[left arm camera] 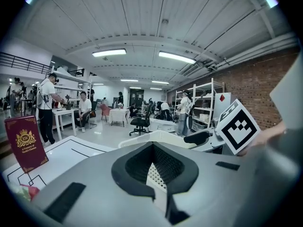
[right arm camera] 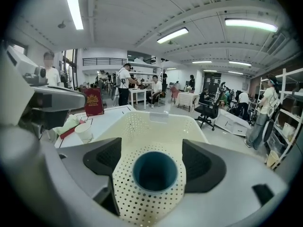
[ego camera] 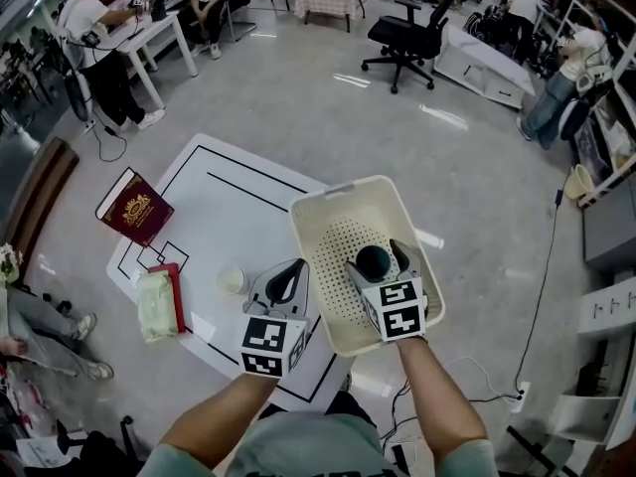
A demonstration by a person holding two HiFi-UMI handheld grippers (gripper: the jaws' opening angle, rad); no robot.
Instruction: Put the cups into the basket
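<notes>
A dark teal cup [ego camera: 375, 261] stands upright on the perforated floor of the cream basket [ego camera: 320, 203]. My right gripper [ego camera: 383, 266] is lowered into the basket with its jaws open on either side of the cup [right arm camera: 155, 171], and a gap shows on both sides. A small white cup [ego camera: 232, 280] stands on the white table [ego camera: 229, 202], just left of the basket. It also shows in the right gripper view as a white cup [right arm camera: 84, 131]. My left gripper [ego camera: 288, 282] hovers beside the basket's left wall, shut and empty, and the basket rim [left arm camera: 158, 135] lies just beyond its pads.
A dark red book [ego camera: 134, 208] stands at the table's left edge. A green packet [ego camera: 156, 306] lies on a red object [ego camera: 173, 284] near the front left. Around the table are an office chair [ego camera: 405, 38] and other tables with people.
</notes>
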